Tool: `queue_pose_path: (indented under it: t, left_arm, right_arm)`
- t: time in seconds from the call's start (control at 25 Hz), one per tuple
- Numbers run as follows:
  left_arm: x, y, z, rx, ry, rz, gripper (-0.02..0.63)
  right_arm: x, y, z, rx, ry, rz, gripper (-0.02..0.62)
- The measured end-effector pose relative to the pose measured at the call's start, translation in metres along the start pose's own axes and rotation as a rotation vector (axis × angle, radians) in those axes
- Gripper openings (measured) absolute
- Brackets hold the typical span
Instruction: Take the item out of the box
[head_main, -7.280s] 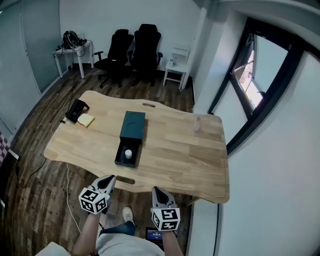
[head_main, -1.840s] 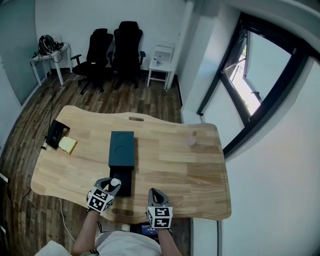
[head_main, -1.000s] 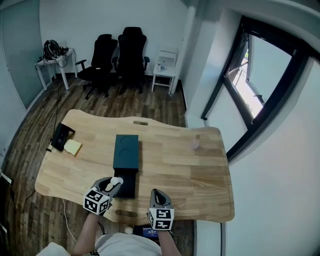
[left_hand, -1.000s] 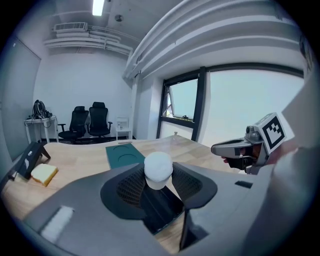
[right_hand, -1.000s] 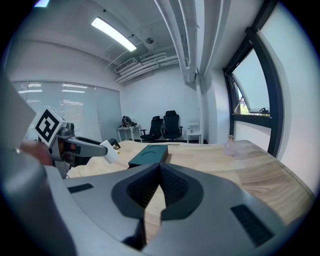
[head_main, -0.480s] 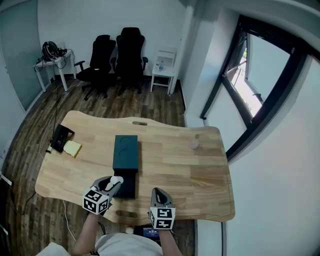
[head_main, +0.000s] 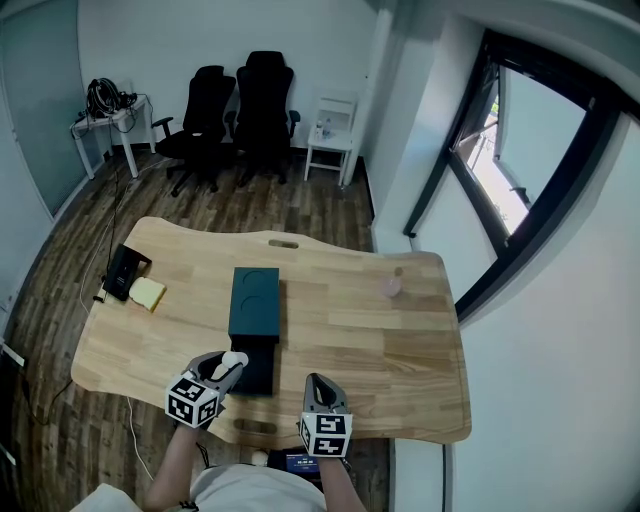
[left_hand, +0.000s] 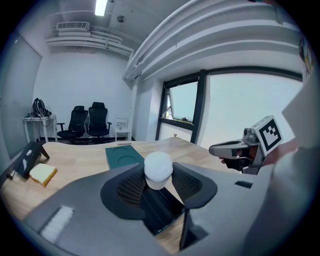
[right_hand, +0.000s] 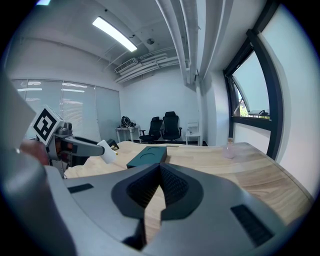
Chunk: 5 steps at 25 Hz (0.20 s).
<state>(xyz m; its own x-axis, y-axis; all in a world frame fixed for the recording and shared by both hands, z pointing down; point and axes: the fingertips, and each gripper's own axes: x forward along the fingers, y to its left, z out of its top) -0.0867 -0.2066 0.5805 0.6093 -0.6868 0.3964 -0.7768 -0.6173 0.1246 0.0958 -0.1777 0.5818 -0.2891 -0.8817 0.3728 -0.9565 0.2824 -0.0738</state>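
Small white rounded item (left_hand: 158, 167) is clamped in my left gripper (left_hand: 159, 182), just above the open tray (head_main: 257, 373) of the dark teal box (head_main: 254, 305) (looks clear of it). 1 step left: set it down. Right gripper (right_hand: 159, 175) closed, empty.

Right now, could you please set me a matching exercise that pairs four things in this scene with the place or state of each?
Things:
1. white item
2. dark green box
3. yellow sponge
4. right gripper

Places or states:
A. jaws together, nothing between them
B. near the table's left edge, beside a black object
C. gripped between the left gripper's jaws
D. mid-table, its black tray slid out toward the person

Pairs: 1-C, 2-D, 3-B, 4-A
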Motion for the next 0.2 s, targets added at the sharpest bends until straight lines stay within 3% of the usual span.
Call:
queue_pose_path:
  t: [0.2]
  left_arm:
    - [0.0012,0.0042,-0.0013,-0.006,0.003,0.006,0.17]
  right_arm:
    - [0.0038,-0.0029,0.0004,0.003,-0.002,-0.002,0.005]
